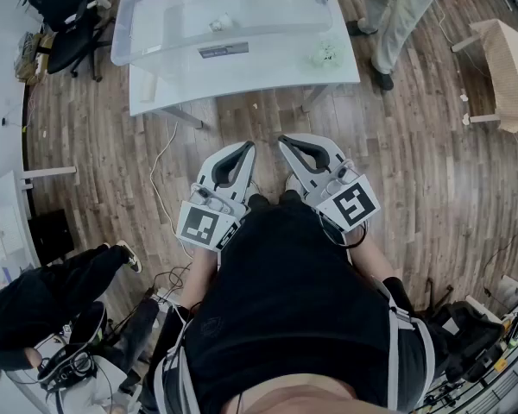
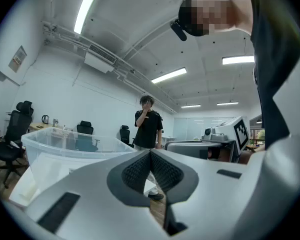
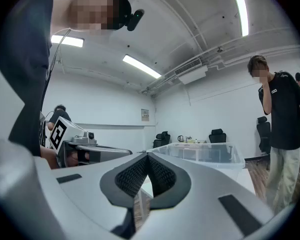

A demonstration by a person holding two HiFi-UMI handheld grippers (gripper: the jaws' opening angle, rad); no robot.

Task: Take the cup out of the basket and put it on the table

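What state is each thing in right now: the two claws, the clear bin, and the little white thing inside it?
left gripper: shut, empty.
right gripper: shut, empty.
clear bin: open-topped, upright on the table.
small white thing: inside the bin, untouched; too small to tell its pose.

A brown wood-plank floor [image 1: 432, 171] runs under a white table [image 1: 242, 80]. Black office chairs [image 1: 65, 24] stand by the table's left end, and a pale woven stand [image 1: 508, 63] sits well apart at the right. A white cable [image 1: 160, 175] trails across the planks. In the gripper views the walls [image 3: 200, 109] and ceiling are white, long strip lights [image 2: 87, 9] glow overhead, an air unit [image 2: 99, 61] hangs beside ceiling pipes, and a small poster [image 3: 145, 115] hangs on the far wall
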